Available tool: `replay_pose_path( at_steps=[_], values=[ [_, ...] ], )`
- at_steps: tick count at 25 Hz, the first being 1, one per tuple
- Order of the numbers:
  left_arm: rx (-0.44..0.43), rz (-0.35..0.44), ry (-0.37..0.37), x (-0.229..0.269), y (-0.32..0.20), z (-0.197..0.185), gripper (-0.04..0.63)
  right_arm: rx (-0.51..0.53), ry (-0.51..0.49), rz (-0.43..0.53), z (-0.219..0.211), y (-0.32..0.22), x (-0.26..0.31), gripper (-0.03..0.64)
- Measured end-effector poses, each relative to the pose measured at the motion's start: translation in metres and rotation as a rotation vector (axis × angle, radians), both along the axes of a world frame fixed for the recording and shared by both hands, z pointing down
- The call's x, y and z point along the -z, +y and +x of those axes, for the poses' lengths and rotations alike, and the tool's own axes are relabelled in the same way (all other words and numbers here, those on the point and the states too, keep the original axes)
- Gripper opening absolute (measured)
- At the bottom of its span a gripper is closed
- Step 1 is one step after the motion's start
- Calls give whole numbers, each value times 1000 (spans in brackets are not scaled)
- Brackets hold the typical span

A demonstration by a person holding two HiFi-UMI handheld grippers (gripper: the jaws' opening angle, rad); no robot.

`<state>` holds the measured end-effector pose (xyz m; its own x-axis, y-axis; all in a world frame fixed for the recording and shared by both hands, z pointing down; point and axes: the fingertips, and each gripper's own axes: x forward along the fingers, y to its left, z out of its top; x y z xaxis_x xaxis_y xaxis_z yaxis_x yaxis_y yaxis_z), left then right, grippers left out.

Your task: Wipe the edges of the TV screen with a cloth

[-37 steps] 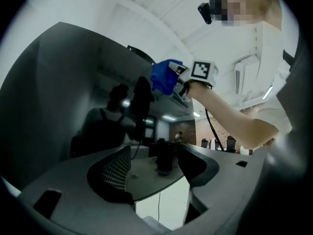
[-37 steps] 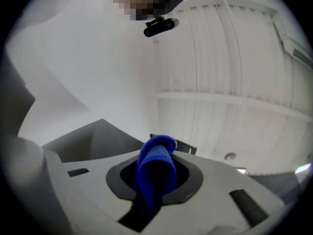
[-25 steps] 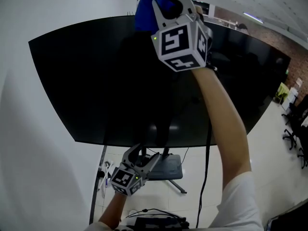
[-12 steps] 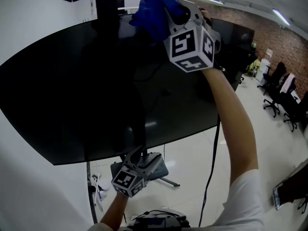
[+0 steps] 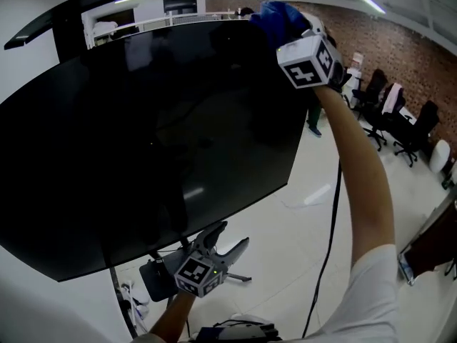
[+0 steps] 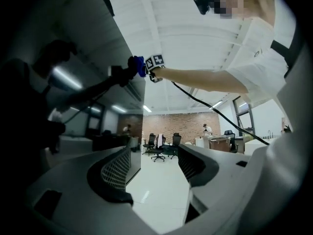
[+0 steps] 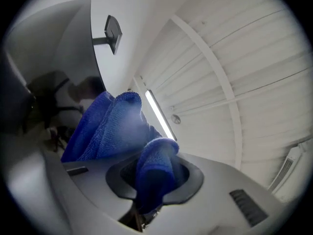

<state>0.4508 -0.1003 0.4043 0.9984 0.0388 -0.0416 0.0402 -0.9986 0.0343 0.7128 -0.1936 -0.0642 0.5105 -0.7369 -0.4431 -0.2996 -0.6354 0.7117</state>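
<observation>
Two grippers: I see the right gripper [image 5: 284,21] up at the top right corner of the TV screen [image 5: 143,134], and the left gripper [image 5: 228,239] low, below the screen's bottom edge.
Cloth: blue cloth [image 7: 113,125], bunched and pinched between the right jaws, at that same corner.
Left jaws: spread wide, only floor between them.
Surroundings: office chairs [image 5: 389,109] along a brick wall [image 5: 403,52] to the right; a black cable [image 5: 333,213] hangs beside the arm.
Arm: right forearm [image 5: 360,184] stretched upward, almost straight.

Bunched blue cloth [image 5: 277,18], pinched in right gripper [image 7: 155,177], at top corner of dark, wide, upright TV screen [image 5: 143,134].
</observation>
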Motion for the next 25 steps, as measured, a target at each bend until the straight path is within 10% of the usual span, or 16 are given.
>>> replay_pose_path(
  at_steps=[14,25],
  values=[
    [-243,55,-47,-39,61,129,288,-126,-241,5,167,48,-55,81],
    [-287,-66,-131,-85,83,143,288,47,-581,-200,188,28,-311,80]
  ],
)
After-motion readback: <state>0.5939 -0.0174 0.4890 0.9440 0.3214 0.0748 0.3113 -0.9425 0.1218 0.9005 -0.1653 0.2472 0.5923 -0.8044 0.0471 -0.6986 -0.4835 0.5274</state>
